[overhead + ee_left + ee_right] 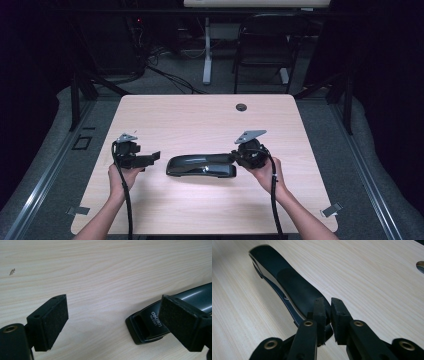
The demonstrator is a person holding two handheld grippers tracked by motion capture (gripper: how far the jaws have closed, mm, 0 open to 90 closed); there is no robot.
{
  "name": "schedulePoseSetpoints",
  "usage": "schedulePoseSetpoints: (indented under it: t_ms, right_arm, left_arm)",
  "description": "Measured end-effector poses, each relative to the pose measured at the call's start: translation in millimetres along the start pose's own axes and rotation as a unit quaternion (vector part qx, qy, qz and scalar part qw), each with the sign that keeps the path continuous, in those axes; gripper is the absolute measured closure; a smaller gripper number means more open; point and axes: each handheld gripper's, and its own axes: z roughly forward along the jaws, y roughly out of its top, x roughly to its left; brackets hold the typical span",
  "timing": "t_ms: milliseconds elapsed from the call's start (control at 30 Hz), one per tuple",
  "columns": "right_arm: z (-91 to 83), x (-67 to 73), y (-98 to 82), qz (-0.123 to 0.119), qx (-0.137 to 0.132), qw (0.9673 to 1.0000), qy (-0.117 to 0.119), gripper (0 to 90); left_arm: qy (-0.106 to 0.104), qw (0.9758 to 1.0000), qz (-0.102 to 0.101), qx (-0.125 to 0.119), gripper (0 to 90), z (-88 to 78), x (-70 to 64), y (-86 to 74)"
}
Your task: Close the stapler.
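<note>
On the wooden table (200, 120), the left gripper (150, 158) sits at nine o'clock of the black stapler (200, 165), jaws spread wide and holding nothing; in the left gripper view the stapler's end lies just beside the right pad. The stapler lies flat near the table's middle. At its three o'clock end, the right gripper (235, 156) hovers with jaws nearly together, a narrow gap between them, grasping nothing.
</note>
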Motion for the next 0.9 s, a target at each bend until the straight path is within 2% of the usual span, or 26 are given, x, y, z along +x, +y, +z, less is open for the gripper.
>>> schedulePoseSetpoints:
  t_ms: [200,400,533,733,900]
  right_arm:
    - [-7.4,-7.2,0.5,0.01,-0.003,0.9999,-0.001,71.0]
    - [-20.7,-18.7,-0.6,0.025,-0.016,0.9996,0.004,48.2]
    - [-29.3,-26.8,-3.2,0.031,-0.014,0.9994,0.007,34.6]
    - [-37.3,-36.7,-9.3,0.052,-0.01,0.9985,0.011,22.8]
    - [-45.2,-46.1,-17.3,0.059,-0.009,0.9982,0.0,16.2]
  left_arm:
    - [0.0,1.0,-0.001,-0.002,8.9,-1.0,1.1,0.2]
    - [0.004,1.0,-0.002,-0.007,8.0,-2.7,0.6,0.2]
    - [0.001,1.0,-0.004,-0.006,7.1,-3.8,1.3,0.4]
    - [0.001,1.0,-0.004,-0.005,5.2,-4.1,1.7,0.7]
    - [-0.002,1.0,-0.006,-0.003,1.6,-3.7,2.8,0.4]
